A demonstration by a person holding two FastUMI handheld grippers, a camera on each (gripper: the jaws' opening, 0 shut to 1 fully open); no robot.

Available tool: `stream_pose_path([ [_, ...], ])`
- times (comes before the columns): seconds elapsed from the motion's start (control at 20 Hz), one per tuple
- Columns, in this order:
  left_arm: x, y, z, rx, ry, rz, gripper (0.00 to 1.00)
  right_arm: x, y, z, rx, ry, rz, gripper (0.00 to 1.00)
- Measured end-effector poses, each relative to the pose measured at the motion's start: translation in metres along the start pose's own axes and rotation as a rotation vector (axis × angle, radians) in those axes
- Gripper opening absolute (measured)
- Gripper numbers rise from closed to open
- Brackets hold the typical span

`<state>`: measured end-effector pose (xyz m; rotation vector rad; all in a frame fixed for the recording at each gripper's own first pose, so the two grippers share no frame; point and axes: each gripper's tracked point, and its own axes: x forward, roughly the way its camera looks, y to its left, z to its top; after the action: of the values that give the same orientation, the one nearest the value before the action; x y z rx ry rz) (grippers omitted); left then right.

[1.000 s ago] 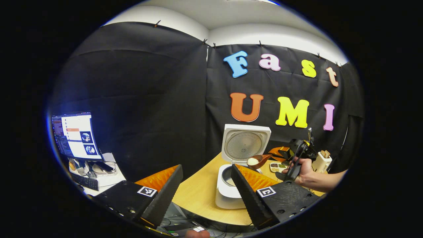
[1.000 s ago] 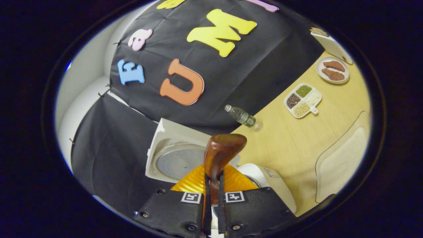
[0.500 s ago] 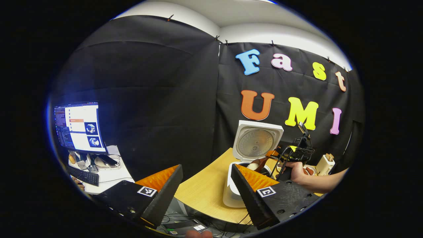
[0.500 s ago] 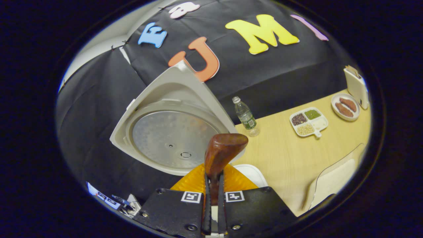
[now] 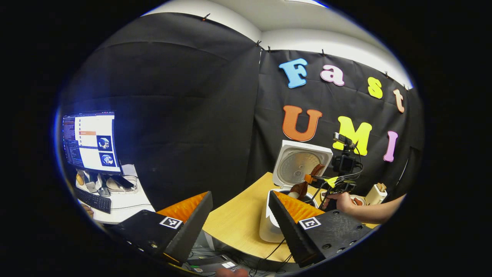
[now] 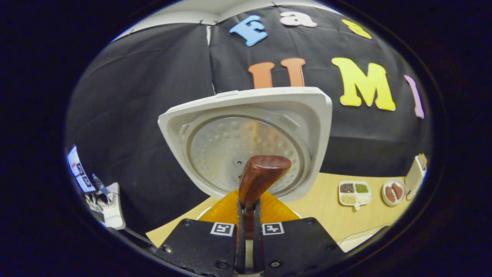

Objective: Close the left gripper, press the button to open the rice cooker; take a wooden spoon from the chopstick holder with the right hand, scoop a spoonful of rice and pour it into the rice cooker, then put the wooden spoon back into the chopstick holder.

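- Here, in the left gripper view, the left tongs [image 5: 240, 215] stand wide apart with nothing between them, held off the near edge of the desk [image 5: 238, 223].
- The rice cooker [image 5: 286, 200] sits on the desk with its lid [image 5: 301, 163] raised upright.
- Beyond it, a hand [image 5: 340, 200] holds the right tongs [image 5: 309, 180], which grip the wooden spoon [image 5: 300, 188]; the spoon's bowl tips down over the cooker's open pot.
- The chopstick holder [image 5: 376, 193] stands on the desk past the hand, near the wall.
- A monitor [image 5: 90, 142] and a keyboard [image 5: 92, 200] sit on a side desk at far left.
- In the right gripper view, the right tongs [image 6: 246, 246] are narrow, both fingers pressed on the spoon's handle; the back of the wooden spoon [image 6: 259, 177] rises in front of the cooker lid [image 6: 246, 138].
- A divided dish of grains [image 6: 354, 192], a small plate [image 6: 393, 191] and the chopstick holder [image 6: 415, 177] lie on the desk at right, well apart from the cooker.
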<state>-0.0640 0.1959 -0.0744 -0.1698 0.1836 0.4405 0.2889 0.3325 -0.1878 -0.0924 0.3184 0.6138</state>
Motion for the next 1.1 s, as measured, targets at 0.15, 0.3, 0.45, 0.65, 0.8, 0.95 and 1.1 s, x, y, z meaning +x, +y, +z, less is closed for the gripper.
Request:
stream_pose_path([
  [0.15, 0.003, 0.000, 0.001, 0.003, -0.011, -0.002, 0.94, -0.007, 0.012, 0.006, -0.141, -0.032, 0.014, 0.13],
  [0.3, 0.003, -0.003, 0.001, 0.007, -0.012, -0.010, 0.94, -0.017, 0.025, 0.013, -0.271, -0.072, 0.030, 0.13],
  [0.45, 0.004, -0.007, 0.001, 0.008, -0.015, -0.018, 0.94, -0.024, 0.035, 0.019, -0.386, -0.108, 0.044, 0.13],
  [0.65, 0.004, -0.010, 0.001, -0.002, -0.015, -0.024, 0.94, -0.029, 0.036, 0.020, -0.448, -0.130, 0.062, 0.13],
  [0.8, 0.002, -0.015, 0.004, 0.003, -0.023, -0.031, 0.94, -0.031, 0.037, 0.020, -0.450, -0.133, 0.063, 0.13],
  [0.95, 0.001, -0.021, 0.004, 0.008, -0.027, -0.044, 0.94, -0.035, 0.037, 0.022, -0.420, -0.136, 0.060, 0.13],
  [1.1, -0.002, -0.028, 0.009, 0.014, -0.038, -0.057, 0.94, -0.043, 0.039, 0.032, -0.342, -0.155, 0.058, 0.13],
])
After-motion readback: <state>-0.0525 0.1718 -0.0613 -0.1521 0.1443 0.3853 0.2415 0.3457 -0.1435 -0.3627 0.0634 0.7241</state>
